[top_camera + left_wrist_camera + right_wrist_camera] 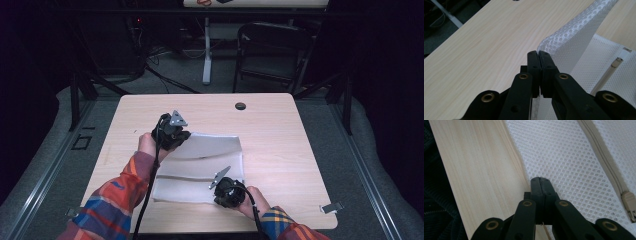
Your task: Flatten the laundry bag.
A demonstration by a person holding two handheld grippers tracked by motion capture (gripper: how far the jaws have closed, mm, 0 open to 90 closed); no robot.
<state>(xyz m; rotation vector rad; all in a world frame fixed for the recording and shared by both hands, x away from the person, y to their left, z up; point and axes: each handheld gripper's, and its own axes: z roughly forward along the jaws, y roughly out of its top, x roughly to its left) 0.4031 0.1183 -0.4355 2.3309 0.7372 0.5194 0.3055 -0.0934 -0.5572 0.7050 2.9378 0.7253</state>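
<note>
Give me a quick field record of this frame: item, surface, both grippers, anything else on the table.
item: white mesh bag, zipper with beige pull
surface: light wooden table
left gripper: jaws shut on the mesh bag's far corner, which is raised off the table
right gripper: jaws shut at the mesh bag's near edge; hold on the fabric not clear
bag state: partly folded, far edge curling up
other: dark round grommet near the table's far edge

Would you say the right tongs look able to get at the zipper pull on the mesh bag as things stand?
Probably yes, once freed: the zipper pull lies uncovered on the mesh bag close beside the right tongs, with nothing between. But they look shut on the bag's edge, so they would have to let go first.
</note>
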